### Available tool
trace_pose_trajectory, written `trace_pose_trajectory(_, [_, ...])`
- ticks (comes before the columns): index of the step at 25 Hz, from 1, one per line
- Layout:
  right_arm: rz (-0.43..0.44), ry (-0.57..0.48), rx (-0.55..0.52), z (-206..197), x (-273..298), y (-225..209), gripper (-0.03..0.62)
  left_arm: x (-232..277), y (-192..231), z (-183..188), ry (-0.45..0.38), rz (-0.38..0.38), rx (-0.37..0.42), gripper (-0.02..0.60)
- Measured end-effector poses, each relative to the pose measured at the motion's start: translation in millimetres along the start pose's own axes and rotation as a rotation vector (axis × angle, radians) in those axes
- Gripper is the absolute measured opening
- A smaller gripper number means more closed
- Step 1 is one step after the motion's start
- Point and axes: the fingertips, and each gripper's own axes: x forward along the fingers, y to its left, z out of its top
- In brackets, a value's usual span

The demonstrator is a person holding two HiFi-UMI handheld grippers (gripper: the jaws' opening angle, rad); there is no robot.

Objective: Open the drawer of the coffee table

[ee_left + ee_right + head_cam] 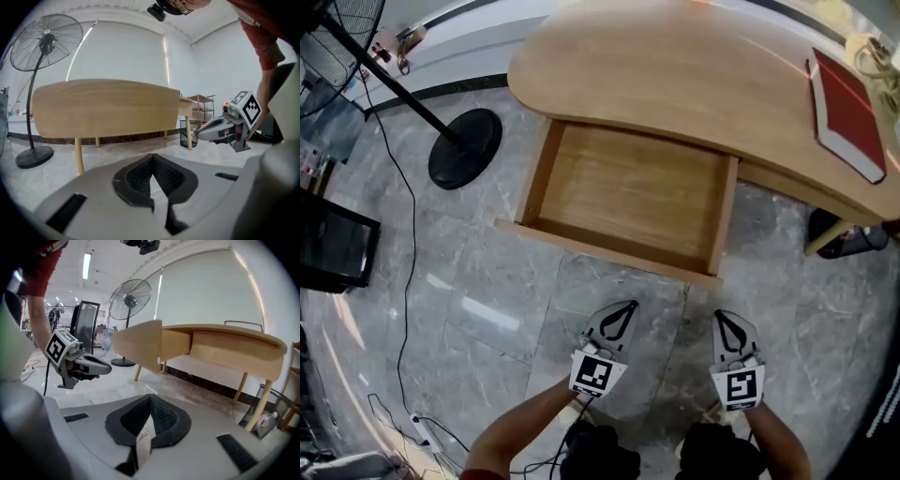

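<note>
**Asker:** Where is the drawer?

**Me:** The drawer point(628, 187) stands pulled well out from under the coffee table point(675, 66). Its tray is bare, with nothing in it that I can see. Its front panel point(609, 251) faces me, and I'd judge the opening as good as done.

**Asker:** And your 2 grippers?

**Me:** Both hang over the stone floor point(487, 309), short of the panel and touching nothing. My left gripper point(623, 307) has its jaws closed together on nothing. My right gripper point(722, 317) looks the same, pads met at the tips and nothing between them.

**Asker:** How would the drawer handle if you took it again?

**Me:** It looks like stiff, rigid wood, and it's empty, so it's probably light. I'd expect it to run out with a steady, straight pull. I see no knob or handle on the front, so I'd pinch the panel's top edge near its middle, 1 jaw inside and 1 outside. A grip out at a corner could skew it in its runners. The finish looks smooth, so my pads might slide unless they bite squarely.

**Asker:** Anything to watch?

**Me:** The red book point(847, 112) on the tabletop and the fan base point(465, 147) are both well apart from the drawer. I cannot tell whether there is a stop, so pulling farther might bring it right out.
</note>
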Motion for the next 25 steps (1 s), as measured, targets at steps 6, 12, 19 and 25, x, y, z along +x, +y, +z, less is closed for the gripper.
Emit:
trace_pose_trajectory(6, [-0.048,0.087,0.019,86,-72,-25,-0.005,-60,-11,94,0.035,0.029,-0.023,0.008])
trace_pose_trajectory(12, [-0.093,0.133,0.123,211,-145,-32,-0.005,-132,-2,211,0.134,0.216,-0.164,0.008])
trace_pose_trajectory(19, [-0.101,0.136,0.195,359,-215,-41,-0.005,-213,-1,346,0.203,0.329,-0.239,0.008])
trace_pose_trajectory(25, [-0.088,0.099,0.182,452,-265,-32,-0.005,-278,-5,435,0.169,0.354,-0.234,0.008])
